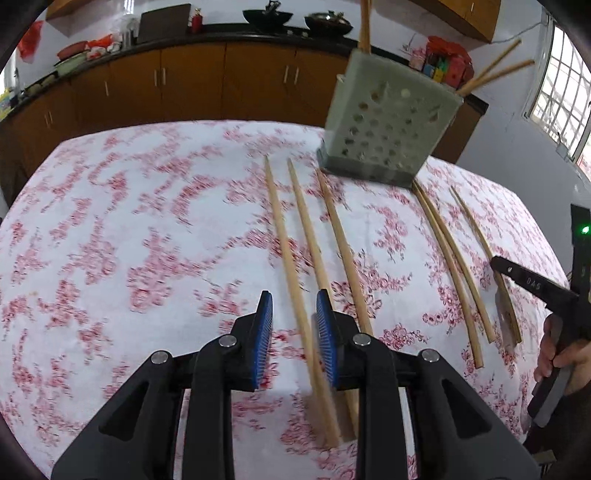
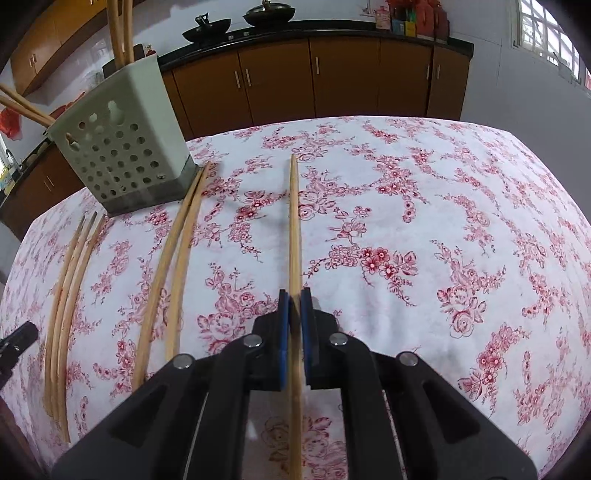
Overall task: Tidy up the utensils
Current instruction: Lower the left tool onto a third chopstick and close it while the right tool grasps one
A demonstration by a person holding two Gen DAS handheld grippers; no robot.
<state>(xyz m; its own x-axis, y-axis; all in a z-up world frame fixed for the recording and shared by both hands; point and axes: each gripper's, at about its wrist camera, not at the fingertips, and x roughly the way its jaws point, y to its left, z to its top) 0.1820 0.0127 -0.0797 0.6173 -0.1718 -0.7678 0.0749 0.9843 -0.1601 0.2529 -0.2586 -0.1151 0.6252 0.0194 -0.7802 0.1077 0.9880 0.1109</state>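
Right wrist view: my right gripper has its blue fingers closed on 1 chopstick, which runs straight away from me between the pads toward the far edge of the table. The table wears a white cloth with red flowers. Toward the far left corner stands the perforated grey utensil holder, upright, with several chopsticks poking out of its top. A pair of chopsticks lies on the cloth, their far tips reaching the holder's base, and 3 more chopsticks lie close together nearer the left edge.

In the left wrist view, my left gripper hangs low over the near edge with its fingers standing partly apart. 1 chopstick of the group of 3 passes through the gap between the pads, and a second runs beside the right-hand pad. The picture is blurred there and I cannot tell whether the pads press on the wood. From this side the holder sits near the far right of the table, the third chopstick's far end reaching its base. The pair lies to the right of it, and further right the gripped chopstick runs under the right gripper's black body, held by a hand at the right edge.
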